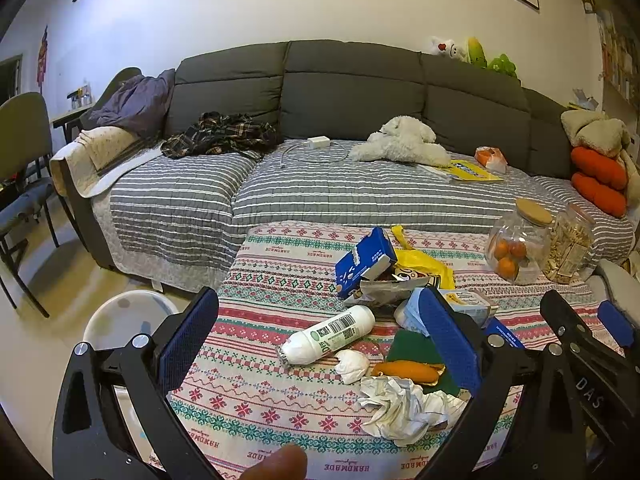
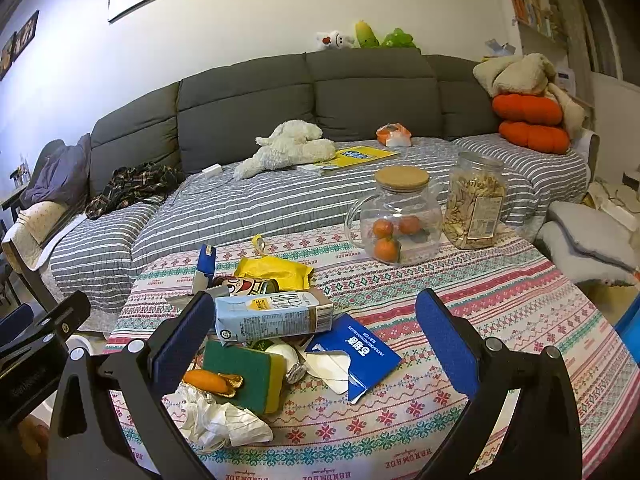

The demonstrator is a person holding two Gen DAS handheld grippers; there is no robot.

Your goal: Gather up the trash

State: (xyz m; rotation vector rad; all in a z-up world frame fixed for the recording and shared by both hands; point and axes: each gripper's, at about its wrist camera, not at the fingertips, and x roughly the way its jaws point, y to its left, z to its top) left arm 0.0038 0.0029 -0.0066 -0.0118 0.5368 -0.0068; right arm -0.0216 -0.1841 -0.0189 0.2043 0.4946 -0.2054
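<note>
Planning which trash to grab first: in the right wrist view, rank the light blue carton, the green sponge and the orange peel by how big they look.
1. Light blue carton
2. Green sponge, close behind; it lies nearer the camera, so unsure
3. Orange peel, clearly smallest

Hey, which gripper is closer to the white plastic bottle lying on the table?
Left. The left gripper is open with the white bottle lying between its fingers, just ahead. The right gripper is open farther right, and there the bottle is mostly hidden behind the sponge.
</note>
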